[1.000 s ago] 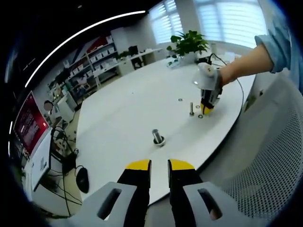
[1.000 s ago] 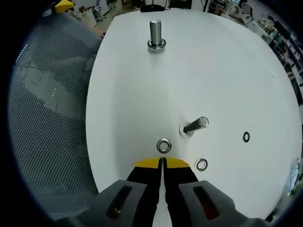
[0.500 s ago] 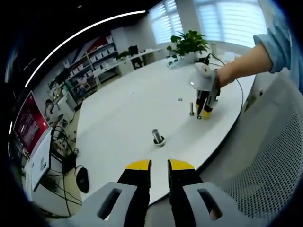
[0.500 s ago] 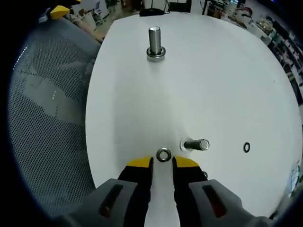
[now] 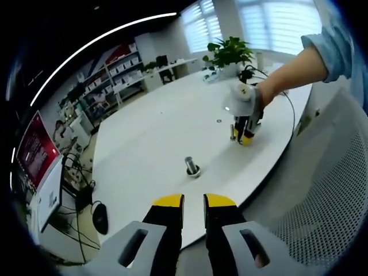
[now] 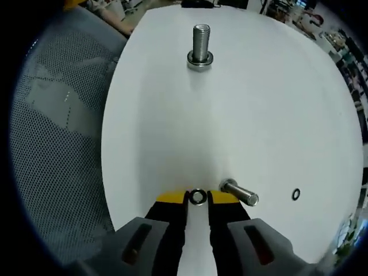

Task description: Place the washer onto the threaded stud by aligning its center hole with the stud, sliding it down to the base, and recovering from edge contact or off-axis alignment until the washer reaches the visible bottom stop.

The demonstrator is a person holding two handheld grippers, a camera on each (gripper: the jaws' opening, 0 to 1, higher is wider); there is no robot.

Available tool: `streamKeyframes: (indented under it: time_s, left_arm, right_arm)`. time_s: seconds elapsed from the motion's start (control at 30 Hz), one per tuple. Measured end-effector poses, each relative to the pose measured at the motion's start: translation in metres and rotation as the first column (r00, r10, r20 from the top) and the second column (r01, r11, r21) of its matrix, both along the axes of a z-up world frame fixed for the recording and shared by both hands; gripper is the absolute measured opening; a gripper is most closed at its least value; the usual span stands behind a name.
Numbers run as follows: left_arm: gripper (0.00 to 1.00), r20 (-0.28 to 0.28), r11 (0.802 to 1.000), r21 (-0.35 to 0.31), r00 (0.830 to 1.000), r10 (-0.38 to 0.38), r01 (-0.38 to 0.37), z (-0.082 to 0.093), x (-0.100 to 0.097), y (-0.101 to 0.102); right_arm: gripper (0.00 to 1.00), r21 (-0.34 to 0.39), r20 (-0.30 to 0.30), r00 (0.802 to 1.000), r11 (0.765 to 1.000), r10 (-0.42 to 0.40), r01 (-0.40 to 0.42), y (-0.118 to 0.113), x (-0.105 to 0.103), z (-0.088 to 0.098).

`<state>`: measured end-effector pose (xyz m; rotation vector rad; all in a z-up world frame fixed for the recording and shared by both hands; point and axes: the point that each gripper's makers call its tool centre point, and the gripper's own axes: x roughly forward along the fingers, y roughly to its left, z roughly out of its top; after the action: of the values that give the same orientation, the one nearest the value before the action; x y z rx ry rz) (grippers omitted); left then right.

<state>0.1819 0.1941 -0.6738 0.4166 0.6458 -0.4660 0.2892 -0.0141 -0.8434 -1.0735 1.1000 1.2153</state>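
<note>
- Right hand-held gripper (image 6: 198,198) is down at the white tabletop (image 6: 241,109) with the washer (image 6: 198,197) sitting between its yellow tips. The jaws are parted around it; can't tell if they're actually pinching it.
- Just beside the washer is a threaded stud (image 6: 240,194), leaning over in the right gripper view.
- Another small ring (image 6: 295,194) lies further right.
- Far end: a second stud (image 6: 200,45), upright.
- Left hand-held gripper (image 5: 193,201) hangs off the table edge, slightly open, holding nothing.

Silvery washer (image 6: 198,197), yellow-tipped black jaws, white table (image 6: 259,103), seemingly grey mesh chair (image 6: 57,144).
</note>
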Motion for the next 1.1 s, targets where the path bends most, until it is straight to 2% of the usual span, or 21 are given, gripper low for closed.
streamKeyframes:
  time_s: [0.27, 0.37, 0.7, 0.87, 1.1]
  left_arm:
    - [0.11, -0.004, 1.000, 0.002, 1.000, -0.002, 0.002, -0.0012, -0.0006, 0.0001]
    - [0.11, -0.004, 1.000, 0.004, 1.000, -0.003, 0.003, -0.0015, -0.0006, 0.0000]
    - [0.11, -0.005, 1.000, 0.007, 1.000, -0.010, 0.010, -0.0022, -0.0012, -0.0016]
    - [0.11, -0.008, 1.000, 0.009, 1.000, -0.008, 0.008, -0.0028, -0.0012, -0.0011]
    - [0.10, -0.004, 1.000, 0.007, 1.000, -0.007, 0.007, -0.0019, -0.0009, -0.0011]
  right_arm:
    - [0.16, -0.086, -0.032, 0.999, 0.996, 0.012, -0.014, 0.0007, 0.0016, -0.0010]
    - [0.16, -0.100, -0.044, 0.999, 0.995, -0.023, 0.019, 0.0000, 0.0035, -0.0011]
    - [0.15, -0.070, -0.051, 0.995, 0.994, -0.090, 0.086, -0.0010, 0.0046, -0.0014]
    - [0.15, -0.041, -0.056, 0.994, 0.995, -0.091, 0.089, -0.0012, 0.0054, -0.0013]
    - [0.15, -0.064, -0.044, 0.995, 0.994, -0.088, 0.086, -0.0003, 0.0048, -0.0024]
